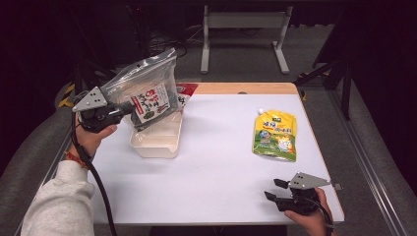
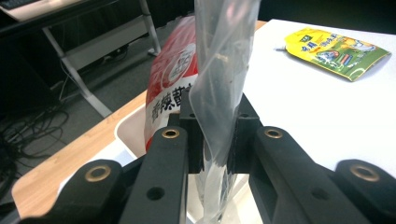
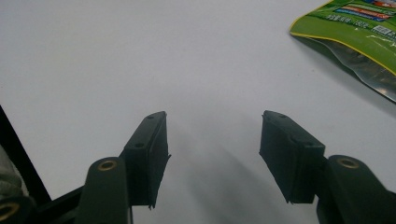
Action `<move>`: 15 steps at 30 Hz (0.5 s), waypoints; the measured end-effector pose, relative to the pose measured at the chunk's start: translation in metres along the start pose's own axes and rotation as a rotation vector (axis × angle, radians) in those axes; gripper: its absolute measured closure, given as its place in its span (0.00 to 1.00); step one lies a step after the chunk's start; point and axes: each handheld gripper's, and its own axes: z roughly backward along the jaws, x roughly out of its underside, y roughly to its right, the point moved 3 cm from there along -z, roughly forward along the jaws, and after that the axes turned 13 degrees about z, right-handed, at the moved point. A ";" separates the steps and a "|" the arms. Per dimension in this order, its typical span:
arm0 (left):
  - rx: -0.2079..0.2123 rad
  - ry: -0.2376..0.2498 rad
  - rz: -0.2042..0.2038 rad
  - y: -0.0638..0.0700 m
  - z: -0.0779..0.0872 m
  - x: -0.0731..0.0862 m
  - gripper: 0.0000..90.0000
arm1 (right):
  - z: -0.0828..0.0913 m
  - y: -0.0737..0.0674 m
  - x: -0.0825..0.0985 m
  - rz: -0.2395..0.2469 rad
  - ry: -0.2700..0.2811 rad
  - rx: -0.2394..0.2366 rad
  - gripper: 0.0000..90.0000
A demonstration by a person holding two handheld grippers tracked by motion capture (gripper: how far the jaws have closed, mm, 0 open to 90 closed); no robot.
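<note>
The left gripper [image 1: 129,109] is clamped on the clear plastic bag [image 1: 145,93], its jaws closed on the bag's lower left edge — in the left gripper view the pads [image 2: 194,135] press the crumpled film [image 2: 224,70] from both sides. The bag hangs tilted in the air above the white tray [image 1: 156,141], which sits near the table's [image 1: 216,157] far left corner; a printed packet with red, white and dark green shows through the film. Behind the bag, a red packet [image 1: 186,90] lies at the table's far edge, and in the left gripper view it [image 2: 170,79] leans at the tray's [image 2: 128,133] rim. A yellow-green spouted pouch [image 1: 275,134] lies flat toward the right edge of the table, well apart from the tray. The right gripper [image 1: 275,190] rests low near the front right corner, its jaws standing apart with nothing between them — the right gripper view shows bare white table [image 3: 140,56] between the pads [image 3: 289,154] and a corner of the pouch [image 3: 359,28] off to the upper right. A person's sleeve [image 1: 61,201] comes in at the front left corner.
</note>
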 end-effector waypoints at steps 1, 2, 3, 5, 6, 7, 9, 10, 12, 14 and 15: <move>-0.002 -0.010 -0.006 -0.002 -0.002 0.002 0.89 | 0.000 0.000 0.000 -0.001 -0.001 -0.001 0.46; -0.009 -0.016 -0.005 -0.002 -0.004 0.002 0.89 | 0.000 0.000 0.000 -0.002 0.000 -0.001 0.45; -0.011 -0.027 -0.008 -0.003 -0.007 0.003 0.89 | 0.000 0.000 0.000 -0.002 -0.001 0.000 0.45; -0.019 -0.041 -0.017 -0.003 -0.010 0.003 0.89 | 0.000 0.000 0.000 -0.002 0.000 0.001 0.45; -0.025 -0.035 -0.017 -0.002 -0.008 0.001 0.89 | 0.000 0.000 0.000 -0.002 -0.001 0.001 0.45; -0.027 -0.036 -0.026 -0.002 -0.007 -0.001 0.89 | 0.000 0.000 0.001 -0.002 -0.003 0.004 0.45; -0.042 -0.070 -0.047 -0.001 -0.008 -0.001 0.89 | 0.000 0.001 0.001 -0.005 -0.003 0.003 0.45; -0.048 -0.087 -0.060 0.000 -0.009 -0.001 0.89 | 0.000 0.001 0.002 -0.005 -0.005 0.005 0.44; -0.061 -0.101 -0.064 0.002 -0.014 -0.001 0.89 | 0.000 0.001 0.002 -0.005 -0.005 0.005 0.44; -0.063 -0.111 -0.070 0.004 -0.017 -0.001 0.89 | 0.001 0.000 0.001 -0.005 -0.004 0.006 0.44; -0.072 -0.122 -0.084 0.006 -0.020 0.000 0.89 | 0.001 0.000 0.001 -0.003 -0.004 0.006 0.44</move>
